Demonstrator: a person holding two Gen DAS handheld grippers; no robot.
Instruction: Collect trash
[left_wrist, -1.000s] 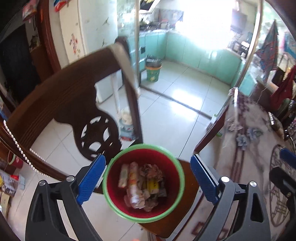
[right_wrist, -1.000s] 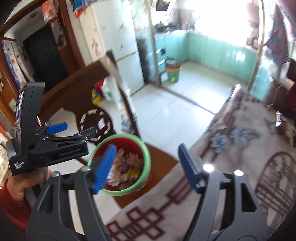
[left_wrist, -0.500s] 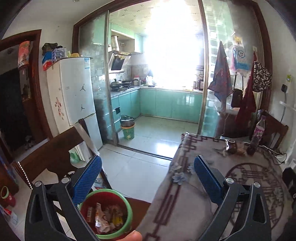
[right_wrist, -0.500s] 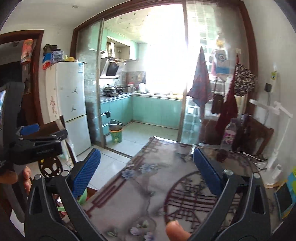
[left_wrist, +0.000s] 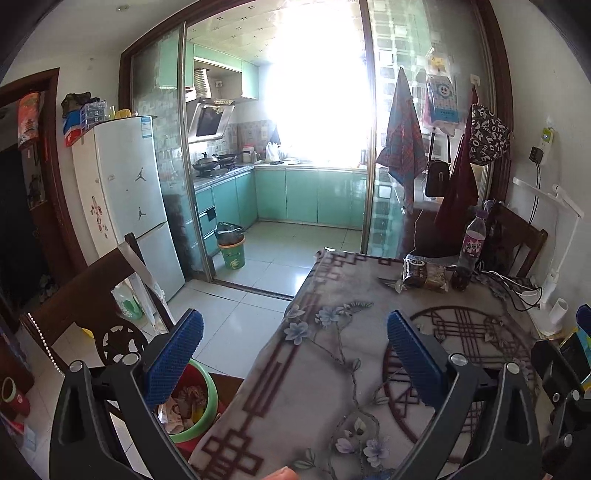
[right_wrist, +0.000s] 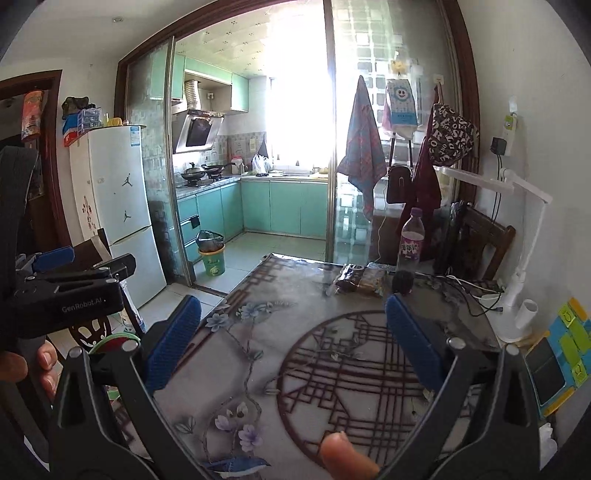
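A red bin with a green rim (left_wrist: 199, 402), filled with crumpled wrappers, stands on a wooden chair seat at the table's left edge; its rim also peeks out low left in the right wrist view (right_wrist: 110, 341). My left gripper (left_wrist: 295, 354) is open and empty, raised over the table's left edge above the bin. My right gripper (right_wrist: 295, 339) is open and empty over the patterned tablecloth (right_wrist: 332, 350). A snack wrapper (left_wrist: 424, 275) lies at the table's far end, also seen in the right wrist view (right_wrist: 360, 280).
A purple-labelled bottle (right_wrist: 410, 247) stands by the wrapper. Cables, a white lamp (right_wrist: 517, 258) and coloured pads (right_wrist: 565, 347) sit along the table's right side. A carved wooden chair (left_wrist: 103, 295), a fridge (left_wrist: 125, 206) and a green kitchen bin (left_wrist: 231, 251) are to the left.
Both grippers have tilted up and pulled back from over the red bin to face the table and kitchen. The bin has dropped to the lower left of both views.
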